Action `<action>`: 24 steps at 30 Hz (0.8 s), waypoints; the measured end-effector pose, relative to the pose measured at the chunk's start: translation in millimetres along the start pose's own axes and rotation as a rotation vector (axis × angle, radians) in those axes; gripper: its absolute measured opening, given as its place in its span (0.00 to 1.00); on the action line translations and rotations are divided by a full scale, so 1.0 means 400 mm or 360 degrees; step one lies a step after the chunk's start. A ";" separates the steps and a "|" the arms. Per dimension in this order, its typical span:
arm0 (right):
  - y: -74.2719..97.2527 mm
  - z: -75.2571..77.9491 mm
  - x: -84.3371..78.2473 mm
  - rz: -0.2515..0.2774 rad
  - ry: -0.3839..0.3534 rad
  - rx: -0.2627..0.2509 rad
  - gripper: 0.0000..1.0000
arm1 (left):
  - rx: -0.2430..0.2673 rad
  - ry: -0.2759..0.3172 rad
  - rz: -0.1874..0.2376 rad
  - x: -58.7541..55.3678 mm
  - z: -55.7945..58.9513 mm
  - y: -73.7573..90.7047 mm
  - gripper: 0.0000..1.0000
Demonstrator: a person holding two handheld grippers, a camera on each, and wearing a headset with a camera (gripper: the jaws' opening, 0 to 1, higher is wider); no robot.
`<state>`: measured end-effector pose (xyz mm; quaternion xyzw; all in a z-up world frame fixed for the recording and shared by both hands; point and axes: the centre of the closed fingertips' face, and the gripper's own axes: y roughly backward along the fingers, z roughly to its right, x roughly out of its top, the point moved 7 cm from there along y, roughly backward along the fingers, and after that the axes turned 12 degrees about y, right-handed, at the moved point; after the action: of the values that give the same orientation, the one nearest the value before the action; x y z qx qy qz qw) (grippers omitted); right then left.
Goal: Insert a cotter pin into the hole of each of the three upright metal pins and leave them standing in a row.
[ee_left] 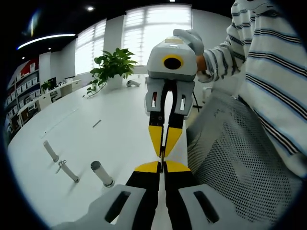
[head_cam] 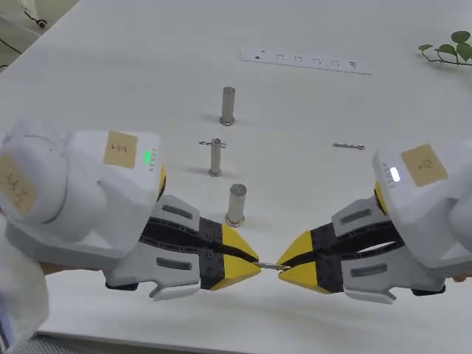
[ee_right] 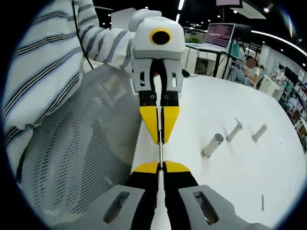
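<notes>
Three upright metal pins stand in a row: the far pin [head_cam: 228, 105], the middle pin [head_cam: 215, 156] with a cotter pin through its top, and the near pin [head_cam: 236, 204]. In front of the near pin my left gripper [head_cam: 256, 267] and right gripper [head_cam: 282, 267] meet tip to tip. Both are shut on the ends of one thin cotter pin [head_cam: 269, 265] held level between them. The left gripper view shows that cotter pin [ee_left: 162, 155] running from my own tips [ee_left: 162, 166] to the right gripper's. In the right gripper view the same cotter pin [ee_right: 160, 152] spans the gap.
A loose cotter pin [head_cam: 348, 147] lies on the white table to the right of the row. A white power strip [head_cam: 306, 60] lies at the back, with a plant [head_cam: 450, 50] at the far right. A mesh chair [ee_right: 81, 158] stands at the table's near edge.
</notes>
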<state>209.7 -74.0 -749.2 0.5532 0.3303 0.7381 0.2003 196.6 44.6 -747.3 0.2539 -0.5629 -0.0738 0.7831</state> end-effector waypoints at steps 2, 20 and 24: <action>0.001 0.001 0.000 -0.0003 0.0002 0.0011 0.04 | 0.0002 -0.0001 -0.0009 -0.002 0.000 -0.002 0.01; 0.004 0.022 0.002 -0.0034 0.0019 0.0013 0.03 | 0.0066 0.0043 -0.0010 -0.014 -0.012 -0.005 0.02; 0.000 0.028 0.000 -0.0045 -0.0003 0.0007 0.03 | 0.0108 0.0090 -0.0004 -0.021 -0.023 -0.003 0.02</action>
<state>220.3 -71.2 -747.3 0.5496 0.3396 0.7339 0.2098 202.2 49.5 -757.1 0.2829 -0.5424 -0.0483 0.7896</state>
